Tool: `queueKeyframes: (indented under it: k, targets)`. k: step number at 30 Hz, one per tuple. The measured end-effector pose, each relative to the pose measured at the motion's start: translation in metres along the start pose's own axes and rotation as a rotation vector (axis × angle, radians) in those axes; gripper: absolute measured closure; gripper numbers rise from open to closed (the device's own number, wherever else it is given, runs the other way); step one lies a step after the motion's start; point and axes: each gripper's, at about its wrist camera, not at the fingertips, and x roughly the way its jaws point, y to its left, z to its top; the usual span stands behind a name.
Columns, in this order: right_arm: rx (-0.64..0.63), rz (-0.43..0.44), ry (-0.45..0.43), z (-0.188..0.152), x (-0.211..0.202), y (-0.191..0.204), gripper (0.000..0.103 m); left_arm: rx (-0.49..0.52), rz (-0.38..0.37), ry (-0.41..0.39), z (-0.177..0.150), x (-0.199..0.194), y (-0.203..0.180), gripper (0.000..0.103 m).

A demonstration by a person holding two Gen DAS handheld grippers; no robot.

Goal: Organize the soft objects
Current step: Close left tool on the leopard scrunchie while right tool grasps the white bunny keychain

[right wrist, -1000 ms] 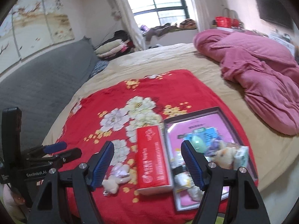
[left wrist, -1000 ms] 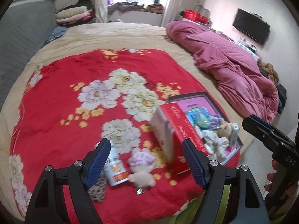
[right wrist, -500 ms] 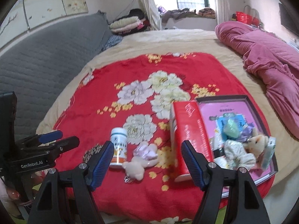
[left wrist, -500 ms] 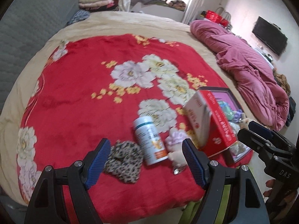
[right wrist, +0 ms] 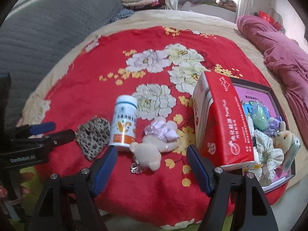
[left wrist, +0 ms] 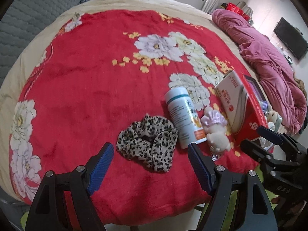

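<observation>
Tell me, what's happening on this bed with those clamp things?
A person holds a two-finger gripper in each hand over a red floral blanket, sorting soft things. Both are open and empty. The left gripper hangs near a leopard scrunchie; the right gripper near a small plush toy. A bottle lies between them. A tray beside a red box already holds some soft items.

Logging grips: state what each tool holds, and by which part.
Nothing is held. The left tool and the right tool both stand open and empty above the red blanket.
</observation>
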Motion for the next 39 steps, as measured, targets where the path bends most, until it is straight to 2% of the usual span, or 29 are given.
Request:
queueKeyframes:
  k: [11,20,25,28,34,35,39]
  targets:
    - [-0.033,-0.055,0.077,-0.011,0.043,0.009,0.029,-0.011,0.005,0.056,-0.005,0.033,0.005,0.023]
    - [-0.043,-0.104,0.089,-0.01,0.066,0.01,0.029,-0.015,0.03,0.085,-0.005,0.053,0.006,0.023]
    - [-0.035,-0.093,0.085,-0.01,0.075,0.01,0.029,-0.036,0.048,0.086,-0.003,0.062,0.013,0.023]
    - [-0.03,-0.064,0.089,-0.012,0.079,0.01,0.042,-0.049,0.046,0.089,-0.001,0.067,0.016,0.023]
    - [-0.024,-0.025,0.098,-0.014,0.079,0.009,0.053,-0.033,0.044,0.089,0.002,0.078,0.012,0.023]
    - [-0.019,-0.016,0.095,-0.014,0.077,0.009,0.06,-0.032,0.046,0.089,0.002,0.08,0.012,0.023]
    - [-0.041,-0.024,0.071,-0.013,0.066,0.01,0.061,-0.019,0.04,0.073,0.002,0.085,0.01,0.023]
